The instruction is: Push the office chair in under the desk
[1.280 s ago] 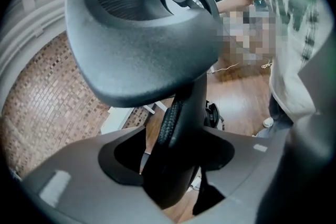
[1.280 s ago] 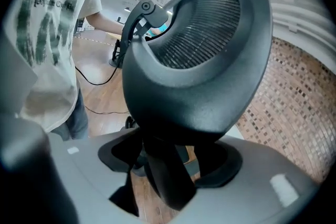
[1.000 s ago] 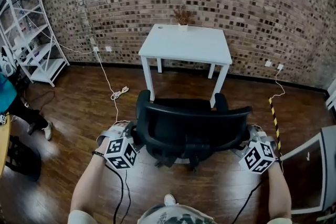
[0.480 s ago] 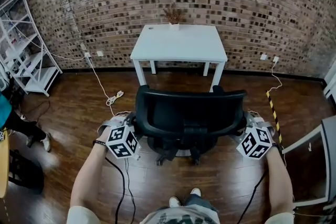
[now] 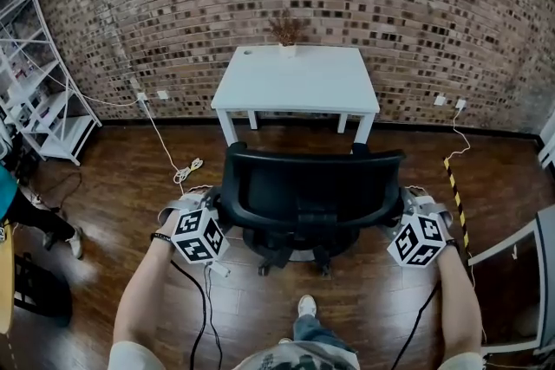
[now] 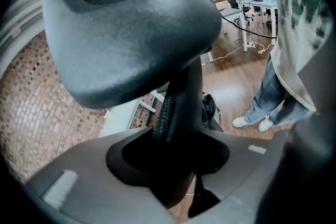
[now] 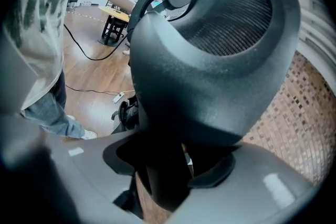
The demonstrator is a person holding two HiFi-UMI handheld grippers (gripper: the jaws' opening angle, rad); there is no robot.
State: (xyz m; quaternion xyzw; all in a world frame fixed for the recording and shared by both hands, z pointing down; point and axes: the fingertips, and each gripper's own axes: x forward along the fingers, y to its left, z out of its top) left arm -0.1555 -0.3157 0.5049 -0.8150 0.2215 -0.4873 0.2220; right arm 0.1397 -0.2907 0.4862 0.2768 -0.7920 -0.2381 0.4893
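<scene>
A person stands behind a black office chair with a claw in each hand. The left claw is clamped on the upright left post under the chair's left armrest. The right claw pinches the matching right post beneath the right armrest. Both claws have just been closing, each with its post filling the gap between the jaws.

The chair sits between the two claws, backrest toward the person. It stands just on the near side of the white desk, its front reaching the desk's two near legs.

A small potted plant stands at the desk's far edge, against a brick wall. The floor is dark wood, with a white cable trailing across it left of the chair and a yellow-and-black strip to the right. A white shelf rack stands at far left. Another person's leg and shoe show at the left edge.
</scene>
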